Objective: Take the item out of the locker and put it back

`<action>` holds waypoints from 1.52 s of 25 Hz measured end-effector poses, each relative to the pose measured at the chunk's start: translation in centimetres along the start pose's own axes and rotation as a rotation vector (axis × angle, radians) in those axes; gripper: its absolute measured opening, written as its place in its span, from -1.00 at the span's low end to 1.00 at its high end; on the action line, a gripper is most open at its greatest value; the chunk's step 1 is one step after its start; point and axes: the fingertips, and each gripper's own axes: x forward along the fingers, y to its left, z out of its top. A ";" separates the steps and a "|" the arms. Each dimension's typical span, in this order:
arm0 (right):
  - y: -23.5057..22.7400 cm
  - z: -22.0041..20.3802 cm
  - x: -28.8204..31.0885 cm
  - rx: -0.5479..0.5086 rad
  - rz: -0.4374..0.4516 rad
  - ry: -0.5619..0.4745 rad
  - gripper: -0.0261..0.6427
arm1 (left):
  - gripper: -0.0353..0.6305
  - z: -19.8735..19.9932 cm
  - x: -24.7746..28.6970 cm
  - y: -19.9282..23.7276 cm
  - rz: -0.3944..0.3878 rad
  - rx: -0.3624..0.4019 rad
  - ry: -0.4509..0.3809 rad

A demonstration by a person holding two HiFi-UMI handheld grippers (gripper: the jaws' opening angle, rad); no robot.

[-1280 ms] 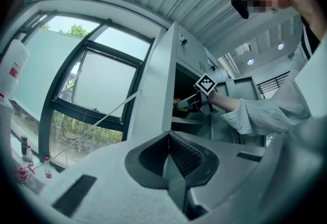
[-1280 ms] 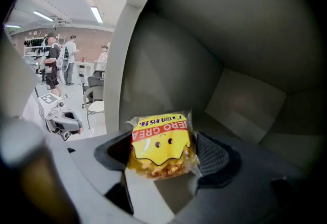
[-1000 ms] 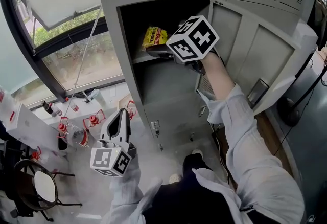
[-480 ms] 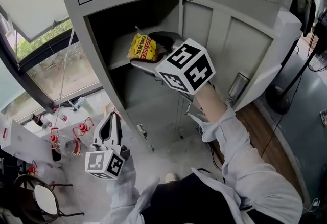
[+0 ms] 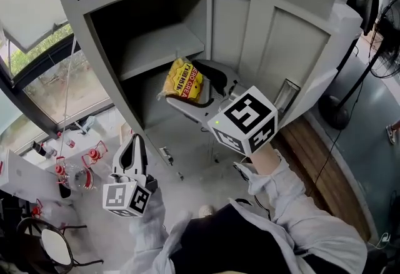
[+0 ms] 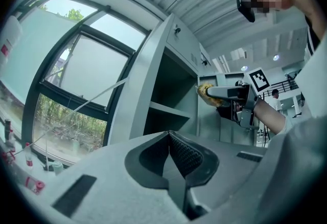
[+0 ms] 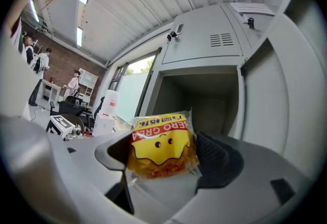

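A yellow snack packet (image 5: 183, 82) with a cartoon face (image 7: 162, 143) sits pinched between the pads of my right gripper (image 5: 187, 90), which is shut on it. The packet hangs in the air just outside the open grey locker (image 5: 159, 47), below the level of its shelf (image 5: 164, 54). The shelf is bare. In the left gripper view, the packet (image 6: 208, 93) shows at the tip of the right gripper beside the locker. My left gripper (image 5: 134, 141) hangs low at the left, away from the locker, jaws closed together on nothing (image 6: 171, 152).
The locker door (image 5: 294, 47) stands swung open at the right. A window (image 5: 44, 60) fills the left wall. Below it stand small bottles with red fittings (image 5: 75, 166) and a round stool (image 5: 53, 244). A fan base (image 5: 334, 117) is on the floor at the right.
My right gripper has drawn the yellow packet off the shelf and out of the locker, down toward the person. The left gripper has stayed low at the left.
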 end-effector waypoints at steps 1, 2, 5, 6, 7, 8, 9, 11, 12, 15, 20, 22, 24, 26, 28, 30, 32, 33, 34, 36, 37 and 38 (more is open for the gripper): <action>0.2 -0.6 -0.4 0.005 -0.012 -0.003 0.18 | -0.87 -0.2 0.0 0.0 0.001 -0.002 0.001; 0.4 -1.2 -0.7 0.009 -0.023 -0.007 0.18 | -0.87 -0.3 -0.1 0.1 0.002 -0.005 0.002; 0.9 -3.4 -1.5 0.041 -0.046 0.000 0.18 | -0.87 -1.1 -0.2 0.3 0.005 -0.010 0.012; 1.1 -4.2 -1.6 0.058 -0.047 0.009 0.18 | -0.87 -1.3 -0.2 0.4 0.005 -0.010 0.015; 1.4 -5.0 -1.7 0.073 -0.046 0.019 0.18 | -0.87 -1.5 -0.3 0.4 0.006 -0.011 0.018; 1.6 -5.8 -1.7 0.085 -0.045 0.032 0.18 | -0.87 -1.6 -0.3 0.5 0.008 -0.012 0.020; 1.8 -6.6 -1.6 0.096 -0.043 0.045 0.18 | -0.87 -1.8 -0.3 0.6 0.012 -0.014 0.022; 2.1 -7.9 -1.3 0.116 -0.039 0.069 0.18 | -0.87 -1.9 -0.4 0.7 0.021 -0.017 0.026; 2.1 -8.6 -1.1 0.126 -0.038 0.080 0.18 | -0.87 -2.0 -0.5 0.8 0.026 -0.018 0.028; 1.9 -10.3 -0.4 0.146 -0.050 0.108 0.18 | -0.87 -2.4 -0.8 1.0 0.037 -0.019 0.035; 1.5 -12.7 1.2 0.177 -0.074 0.143 0.18 | -0.87 -3.4 -1.3 1.5 0.056 -0.033 0.047; 1.1 -13.3 2.0 0.179 -0.084 0.155 0.18 | -0.87 -3.7 -1.3 1.7 0.060 -0.038 0.050; 0.7 -13.7 2.8 0.179 -0.091 0.165 0.18 | -0.87 -3.9 -1.3 2.0 0.065 -0.042 0.052; 0.3 -14.0 3.9 0.178 -0.094 0.175 0.18 | -0.87 -3.9 -1.3 2.3 0.069 -0.044 0.052; -0.1 -14.3 5.3 0.178 -0.098 0.186 0.18 | -0.87 -3.9 -1.2 2.6 0.073 -0.046 0.049; -0.7 -14.6 6.9 0.181 -0.102 0.198 0.18 | -0.87 -3.9 -1.0 3.0 0.080 -0.048 0.045; -1.3 -14.9 8.5 0.181 -0.105 0.210 0.18 | -0.87 -3.9 -0.9 3.3 0.088 -0.051 0.038; -1.6 -15.1 9.2 0.180 -0.109 0.216 0.18 | -0.87 -3.9 -0.9 3.5 0.092 -0.053 0.035; -2.0 -15.2 9.9 0.178 -0.115 0.225 0.18 | -0.87 -3.9 -0.9 3.7 0.097 -0.055 0.032; -2.8 -15.8 11.1 0.172 -0.128 0.249 0.18 | -0.87 -3.9 -1.0 4.1 0.108 -0.058 0.028; -3.2 -16.2 11.7 0.168 -0.135 0.264 0.18 | -0.87 -3.9 -1.0 4.2 0.113 -0.061 0.026; -3.7 -16.6 12.2 0.161 -0.144 0.279 0.18 | -0.87 -3.8 -1.1 4.4 0.117 -0.063 0.023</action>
